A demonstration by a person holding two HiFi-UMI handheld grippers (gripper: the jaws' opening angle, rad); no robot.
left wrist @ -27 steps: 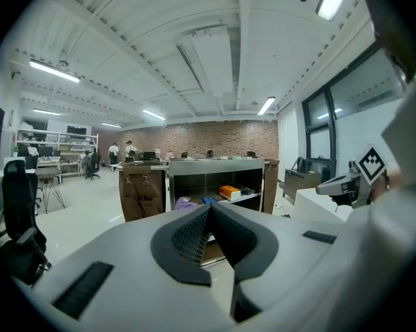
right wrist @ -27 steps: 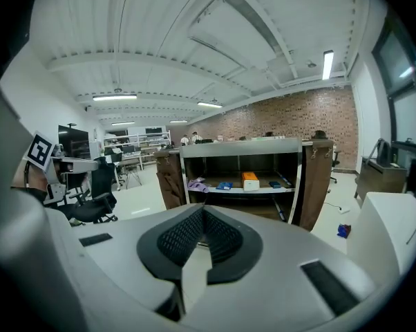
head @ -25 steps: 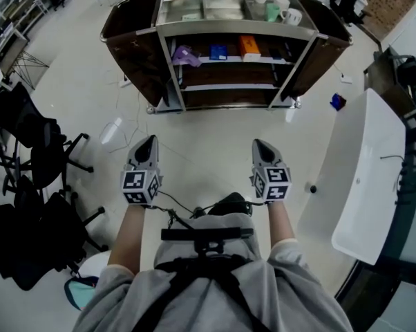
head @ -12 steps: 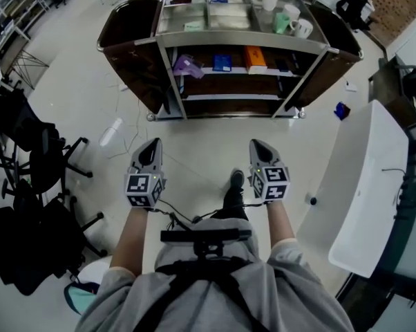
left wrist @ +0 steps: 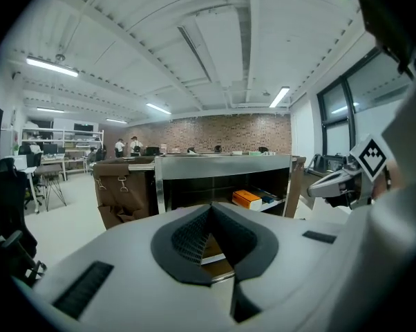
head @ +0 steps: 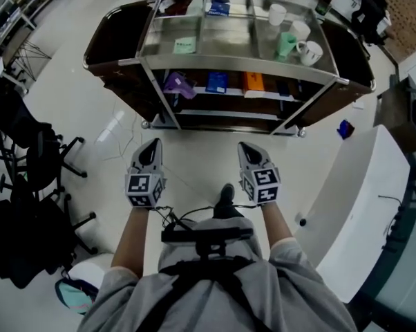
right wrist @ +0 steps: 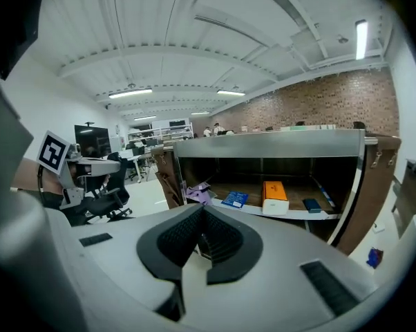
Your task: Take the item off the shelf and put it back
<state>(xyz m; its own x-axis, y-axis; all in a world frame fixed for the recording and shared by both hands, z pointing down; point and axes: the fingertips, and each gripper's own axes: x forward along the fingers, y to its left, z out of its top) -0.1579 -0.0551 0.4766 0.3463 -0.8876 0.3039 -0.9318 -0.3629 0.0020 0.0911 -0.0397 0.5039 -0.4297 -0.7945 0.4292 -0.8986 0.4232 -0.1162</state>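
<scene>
Glossy pale floor (head: 201, 159), steel-topped brown cart (head: 229, 65), boxy orange carton (head: 253, 83) inside

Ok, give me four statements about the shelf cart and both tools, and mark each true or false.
1. An orange rectangular box lies on the middle shelf of the steel-framed shelf cart. True.
2. The left tool grips the purple crumpled bag. False: the bag lies on the shelf, and the tool is shut on nothing.
3. The right tool reaches inside the cart. False: it is held short of the cart, above the floor, shut and empty.
4. A white ceramic mug stands on the cart's top. True.
</scene>
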